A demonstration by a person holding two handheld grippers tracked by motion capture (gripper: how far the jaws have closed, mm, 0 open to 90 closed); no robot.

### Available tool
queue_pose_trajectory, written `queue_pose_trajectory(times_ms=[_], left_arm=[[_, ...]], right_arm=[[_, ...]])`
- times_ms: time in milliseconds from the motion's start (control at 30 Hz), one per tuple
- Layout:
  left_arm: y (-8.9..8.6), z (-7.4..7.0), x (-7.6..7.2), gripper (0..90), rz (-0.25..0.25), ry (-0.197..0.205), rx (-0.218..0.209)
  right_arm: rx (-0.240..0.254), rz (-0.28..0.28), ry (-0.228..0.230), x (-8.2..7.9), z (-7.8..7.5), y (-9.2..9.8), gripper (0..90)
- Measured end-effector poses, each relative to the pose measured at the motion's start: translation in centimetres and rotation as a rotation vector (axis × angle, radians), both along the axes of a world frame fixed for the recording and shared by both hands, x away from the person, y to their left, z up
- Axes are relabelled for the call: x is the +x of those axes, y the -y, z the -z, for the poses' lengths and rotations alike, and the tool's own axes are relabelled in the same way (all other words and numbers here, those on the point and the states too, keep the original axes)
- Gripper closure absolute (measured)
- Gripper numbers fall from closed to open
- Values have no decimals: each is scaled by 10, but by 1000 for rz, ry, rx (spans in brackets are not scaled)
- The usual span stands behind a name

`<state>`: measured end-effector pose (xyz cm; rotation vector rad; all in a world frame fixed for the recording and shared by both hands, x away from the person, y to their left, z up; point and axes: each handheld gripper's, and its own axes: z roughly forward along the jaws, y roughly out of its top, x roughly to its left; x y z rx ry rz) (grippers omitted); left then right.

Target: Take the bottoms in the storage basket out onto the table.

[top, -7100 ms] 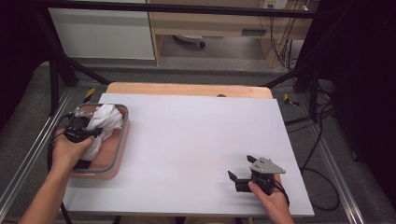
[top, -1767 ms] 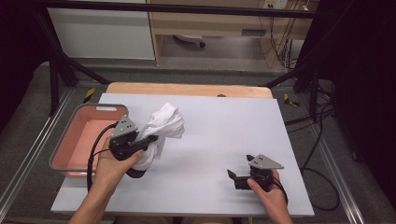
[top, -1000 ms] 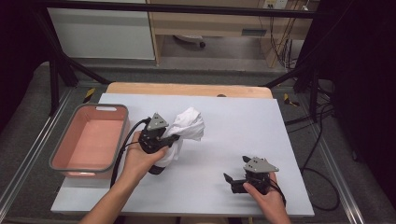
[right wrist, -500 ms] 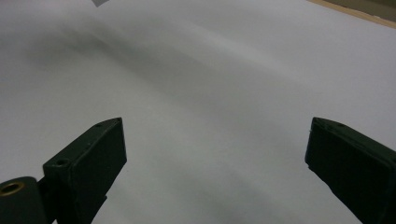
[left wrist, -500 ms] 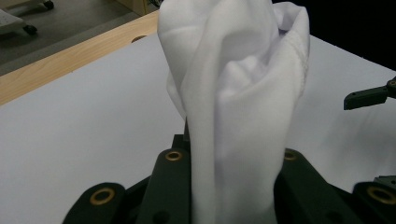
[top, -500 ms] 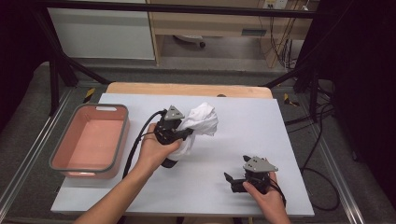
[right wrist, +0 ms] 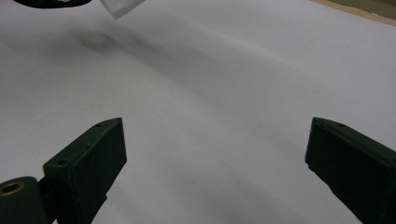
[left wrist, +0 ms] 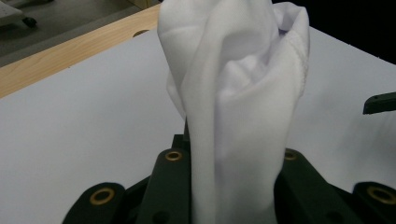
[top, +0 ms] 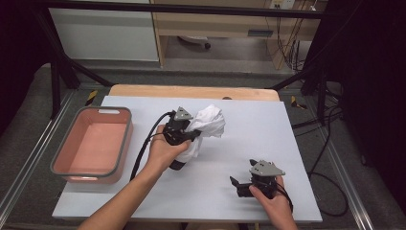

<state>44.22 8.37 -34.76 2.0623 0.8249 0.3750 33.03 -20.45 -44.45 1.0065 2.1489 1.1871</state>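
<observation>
At the far left of the worktop (top: 287, 143), a salmon-pink tray with a grey rim (top: 125, 139) is sitting by the edge, well apart from both of my hands.

Moving right, my left hand (top: 165, 148) is gripping the left gripper (top: 194, 135) over the middle of the worktop. Its fingers are pinching a bunched white cloth (top: 207, 125), which is bulging out past the gripper toward the far right and hanging partly down beside my hand. In the left gripper view the cloth (left wrist: 238, 107) is rising as a tall crumpled bundle from between the two black fingers (left wrist: 170, 186), which are pressing on it from both sides; a stitched hem is curving along its right edge. Behind it, the wooden strip (left wrist: 70, 51) along the far edge of the worktop is showing.

Further right, near the front edge, my right hand (top: 268, 199) is resting with the right gripper (top: 238, 186) low on the worktop, pointing left. Its fingers (right wrist: 93, 154) are standing spread wide with bare worktop between them, well apart from the cloth.
</observation>
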Motion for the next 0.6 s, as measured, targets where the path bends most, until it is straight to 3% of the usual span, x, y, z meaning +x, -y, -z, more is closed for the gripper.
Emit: queue_pose_trajectory(times_ms=[100, 200, 367, 600], left_arm=[[-2, 3, 0, 760, -9, -21, -28], [-3, 5, 1, 760, -6, -20, -8], [-6, 7, 6, 760, -18, -34, -17], [-7, 10, 9, 760, -27, -41, 8]], right_arm=[[-4, 2, 0, 0, 0, 1, 55], [-7, 4, -3, -1, 0, 1, 56], [-9, 2, -3, -1, 0, 0, 56], [-1, 9, -7, -1, 1, 5, 55]])
